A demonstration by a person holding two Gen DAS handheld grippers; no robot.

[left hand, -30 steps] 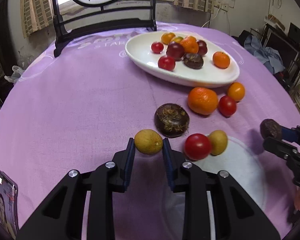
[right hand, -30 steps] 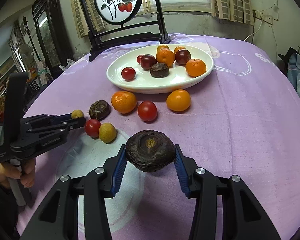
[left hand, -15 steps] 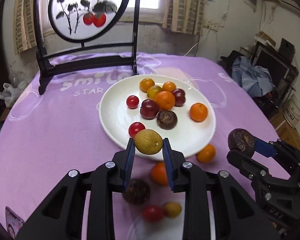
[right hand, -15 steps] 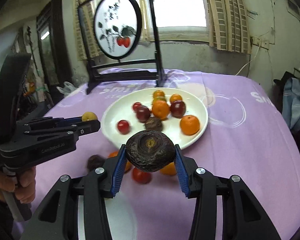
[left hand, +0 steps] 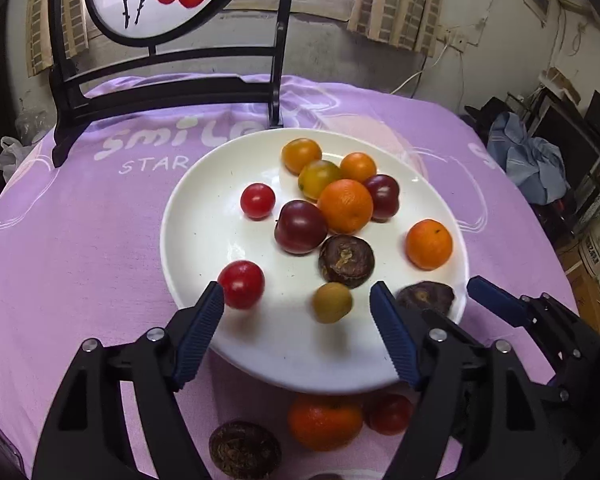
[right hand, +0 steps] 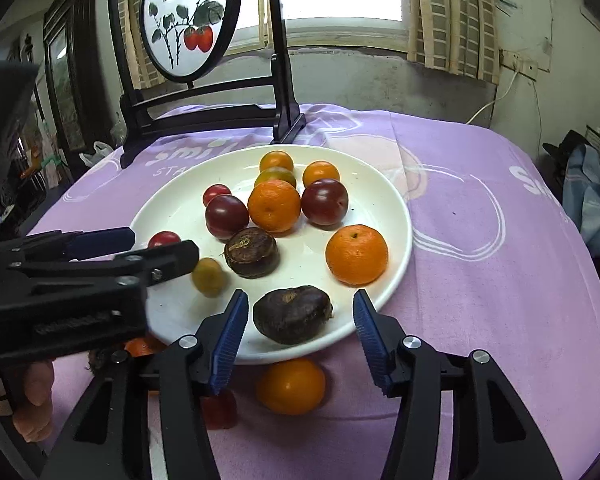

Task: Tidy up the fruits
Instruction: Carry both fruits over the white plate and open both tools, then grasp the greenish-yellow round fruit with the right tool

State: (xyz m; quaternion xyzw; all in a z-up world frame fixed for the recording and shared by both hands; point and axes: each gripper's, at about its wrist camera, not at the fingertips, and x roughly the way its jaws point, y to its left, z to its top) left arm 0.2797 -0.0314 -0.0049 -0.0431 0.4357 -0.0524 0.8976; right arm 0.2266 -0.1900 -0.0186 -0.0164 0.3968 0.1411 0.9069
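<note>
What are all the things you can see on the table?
Plate: one, white, on purple cloth.
Orange fruits: four, orange, on plate.
Yellowish fruits: two, on plate.
Plums: two, dark red, on plate.
Tomatoes: two, red, plate's left side.
Brown fruits: two, plate's near side.
Loose fruits: several, mixed colours, on cloth near plate.
Painted screen: one, black frame, behind plate.
Left gripper: black and blue, jaws opening, over plate.
Right gripper: same colours, jaws opening, brown fruit between.
</note>
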